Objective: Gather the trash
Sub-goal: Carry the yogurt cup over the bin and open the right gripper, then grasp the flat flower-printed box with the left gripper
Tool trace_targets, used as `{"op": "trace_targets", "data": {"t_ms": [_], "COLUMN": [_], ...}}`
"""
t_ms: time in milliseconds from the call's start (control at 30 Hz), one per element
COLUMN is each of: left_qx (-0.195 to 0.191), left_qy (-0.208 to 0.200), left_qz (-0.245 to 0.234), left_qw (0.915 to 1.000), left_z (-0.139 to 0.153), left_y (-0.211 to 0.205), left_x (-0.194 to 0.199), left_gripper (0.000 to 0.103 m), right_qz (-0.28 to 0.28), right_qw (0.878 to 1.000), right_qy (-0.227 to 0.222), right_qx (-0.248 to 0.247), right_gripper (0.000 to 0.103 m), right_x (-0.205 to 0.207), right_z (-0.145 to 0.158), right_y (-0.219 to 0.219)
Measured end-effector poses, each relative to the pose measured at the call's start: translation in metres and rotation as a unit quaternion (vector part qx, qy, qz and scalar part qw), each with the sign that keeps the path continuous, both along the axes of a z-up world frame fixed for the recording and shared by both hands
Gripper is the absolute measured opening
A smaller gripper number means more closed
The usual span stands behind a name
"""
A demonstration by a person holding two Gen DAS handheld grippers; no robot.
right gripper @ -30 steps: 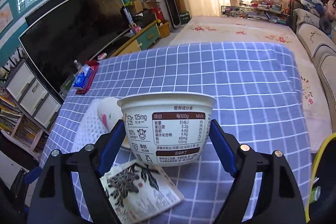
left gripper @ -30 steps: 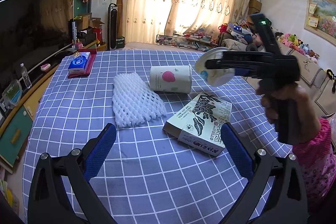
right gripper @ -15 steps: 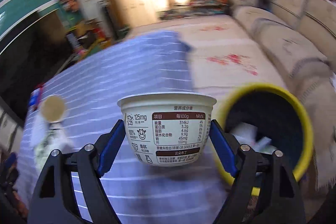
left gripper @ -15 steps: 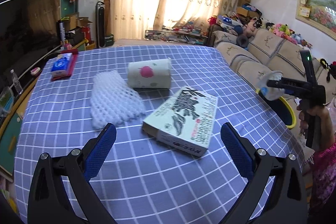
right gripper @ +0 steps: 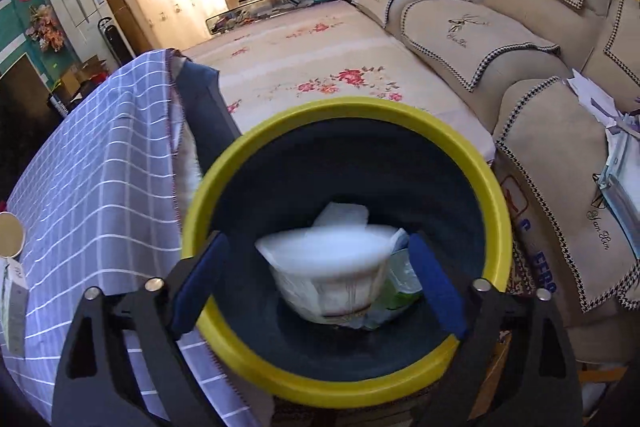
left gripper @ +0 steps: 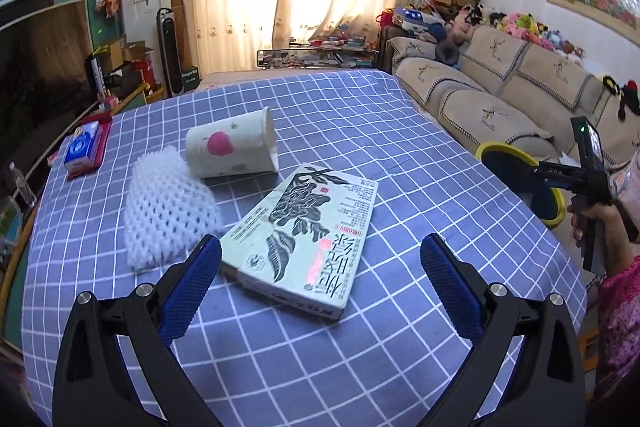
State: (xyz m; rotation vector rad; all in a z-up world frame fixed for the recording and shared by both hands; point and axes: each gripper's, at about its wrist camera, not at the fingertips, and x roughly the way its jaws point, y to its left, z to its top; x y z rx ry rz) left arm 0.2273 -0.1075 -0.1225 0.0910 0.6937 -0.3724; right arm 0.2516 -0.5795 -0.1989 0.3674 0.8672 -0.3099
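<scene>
— Checked blue cloth is covering the table, with curtains glowing behind it and a sofa running along the far side. What is lying around the box?

— Taking the box as the marker: it is lying flat on the cloth, right between the left gripper's blue pads, though neither pad is touching it. A foam net is sitting just beside the box, on the side away from the sofa. A paper cup is lying on its side just beyond the box, mouth facing the sofa. A blue tissue pack is resting well apart from the box, at the cloth's far edge.

— And the tongs?

— The left one is hanging spread wide, holding nothing. The right gripper is hovering over a yellow-rimmed bin, well apart from the box and past the table edge on the sofa side. Its jaws are standing apart too, empty.

— The yogurt tub?

— The tub is showing inside the bin, between the right pads but clear of both (it is blurred, so I cannot tell whether it is falling or resting). Other white and green scraps are lying beneath it.
</scene>
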Motion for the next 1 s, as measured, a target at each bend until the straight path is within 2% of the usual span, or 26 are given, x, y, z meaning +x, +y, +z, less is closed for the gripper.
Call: {"op": "trace_targets", "data": {"t_ms": [233, 400, 633, 867, 1000], "left_qx": [-0.001, 0.023, 0.03, 0.015, 0.002], "left_qy": [0.018, 0.019, 0.036, 0.074, 0.114], "left_qz": [-0.025, -0.029, -0.054, -0.097, -0.127], "left_qw": [0.9995, 0.9991, 0.9974, 0.9923, 0.9853], "left_z": [-0.006, -0.012, -0.016, -0.027, -0.035], "left_y": [-0.005, -0.004, 0.003, 0.003, 0.001], "left_x": [0.015, 0.03, 0.058, 0.081, 0.094], "left_gripper": [0.098, 0.098, 0.098, 0.098, 0.098], "right_qz": [-0.009, 0.0, 0.012, 0.014, 0.014], "right_qw": [1.0, 1.0, 0.999, 1.0, 1.0], "right_qy": [-0.014, -0.02, -0.023, -0.016, -0.015], "right_qx": [0.012, 0.015, 0.019, 0.02, 0.02], "right_gripper": [0.088, 0.088, 0.088, 0.088, 0.088], "right_x": [-0.013, -0.013, -0.009, -0.005, -0.004], "right_z": [0.001, 0.006, 0.007, 0.004, 0.004], "right_y": [-0.01, -0.006, 0.0, 0.0, 0.001]}}
